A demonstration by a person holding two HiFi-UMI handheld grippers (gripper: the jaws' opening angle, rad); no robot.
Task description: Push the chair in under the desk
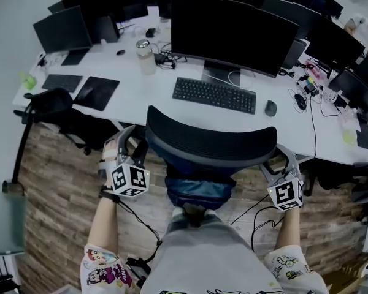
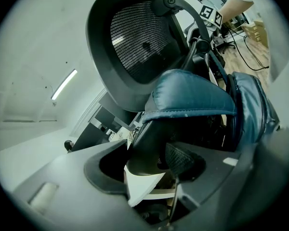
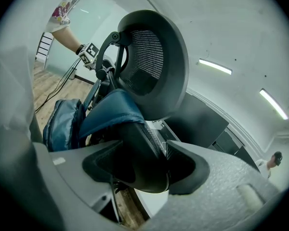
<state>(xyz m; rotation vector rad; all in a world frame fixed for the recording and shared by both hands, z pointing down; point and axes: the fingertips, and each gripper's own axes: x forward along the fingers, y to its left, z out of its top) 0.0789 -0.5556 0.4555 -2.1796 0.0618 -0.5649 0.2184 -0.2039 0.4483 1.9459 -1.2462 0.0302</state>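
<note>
Person stands right behind the chair (image 1: pixel 211 141), arms out. L gripper (image 1: pixel 129 143) is clamped on the L armrest (image 2: pixel 149 148) and R gripper (image 1: pixel 281 159) on the R armrest (image 3: pixel 144 162), one per side, prob. so the push runs straight. Blue bag (image 1: pixel 199 192) sits low btwn the grippers. Chair's at the desk (image 1: pixel 141 87) edge, facing keyboard (image 1: pixel 213 95) & monitor (image 1: pixel 233 32); can't tell how far under.

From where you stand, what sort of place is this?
Most likely a shared office: a long white desk holds several monitors, a keyboard and a mouse, and a mesh-backed chair stands at it.
</note>
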